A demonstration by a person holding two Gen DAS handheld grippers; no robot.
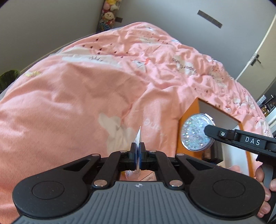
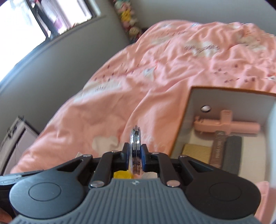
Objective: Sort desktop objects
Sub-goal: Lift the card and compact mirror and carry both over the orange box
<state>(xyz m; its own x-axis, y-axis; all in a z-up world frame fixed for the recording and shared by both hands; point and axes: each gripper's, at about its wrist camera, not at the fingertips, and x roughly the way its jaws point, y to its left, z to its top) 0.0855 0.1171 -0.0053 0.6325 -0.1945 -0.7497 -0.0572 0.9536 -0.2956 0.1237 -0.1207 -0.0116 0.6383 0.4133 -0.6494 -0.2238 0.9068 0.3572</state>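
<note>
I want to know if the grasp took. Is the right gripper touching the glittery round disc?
Touching. The right wrist view shows the right gripper with both pads pressed against the flat faces of the glitter disc, held edge-on above the pink bedspread.

1. A home bedroom — a bed [image 1: 103, 86] under a rumpled pink quilt [image 2: 172, 69] spreads ahead of the tongs.
2. Plush toys [image 1: 108, 15] stand in the far corner beyond them.
3. A window [image 2: 25, 22] — far left; a door [image 1: 264, 51] far right.

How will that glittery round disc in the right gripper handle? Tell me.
The glittery round disc looks rigid and probably light: right gripper pinches it edge-on without bending. Its glossy clear face may be slippery. Being round, it would likely roll if set down on its edge.
</note>
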